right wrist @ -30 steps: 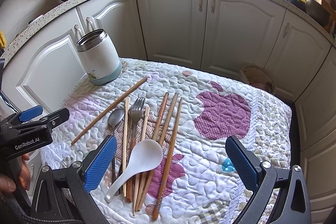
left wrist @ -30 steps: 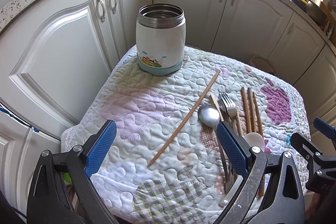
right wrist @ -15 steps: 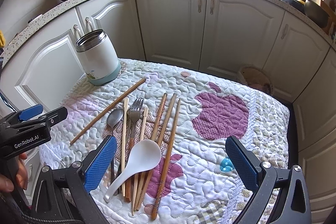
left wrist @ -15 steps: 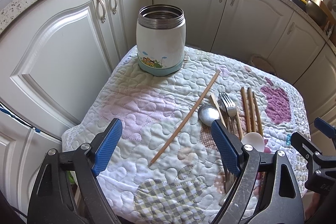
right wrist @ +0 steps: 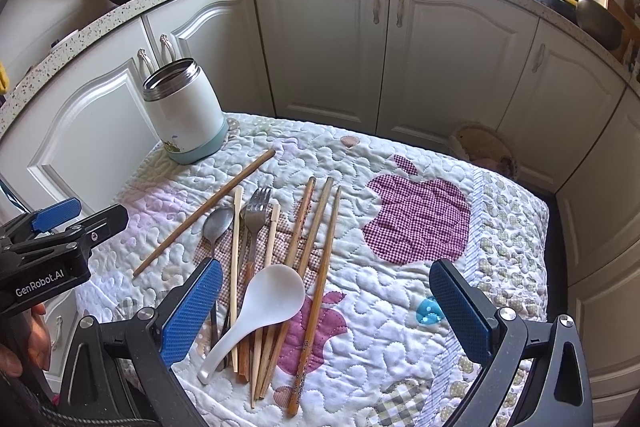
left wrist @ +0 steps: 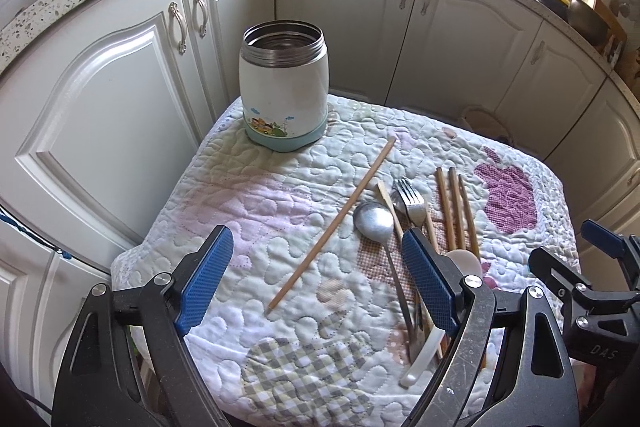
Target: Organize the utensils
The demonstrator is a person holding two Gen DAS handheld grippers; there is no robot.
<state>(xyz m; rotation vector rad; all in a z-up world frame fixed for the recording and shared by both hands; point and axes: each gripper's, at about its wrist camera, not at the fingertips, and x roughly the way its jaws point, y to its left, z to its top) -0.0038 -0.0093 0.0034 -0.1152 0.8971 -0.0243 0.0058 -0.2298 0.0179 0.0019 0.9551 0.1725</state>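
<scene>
Left wrist: chopstick [left wrist: 334, 229] between tool [left wrist: 316, 281] pads.

A quilted patchwork cover [right wrist: 400, 307] is draping the worktop and carrying everything. A white insulated food jar [right wrist: 184, 115] is standing upright at its far left corner. Near the jar, one long wooden chopstick [right wrist: 204, 213] is lying slantwise. Beyond that chopstick from the jar, a metal spoon [right wrist: 216, 223], a fork [right wrist: 256, 211], more chopsticks [right wrist: 316, 239] and a white plastic ladle [right wrist: 264, 303] are lying bunched together.
</scene>
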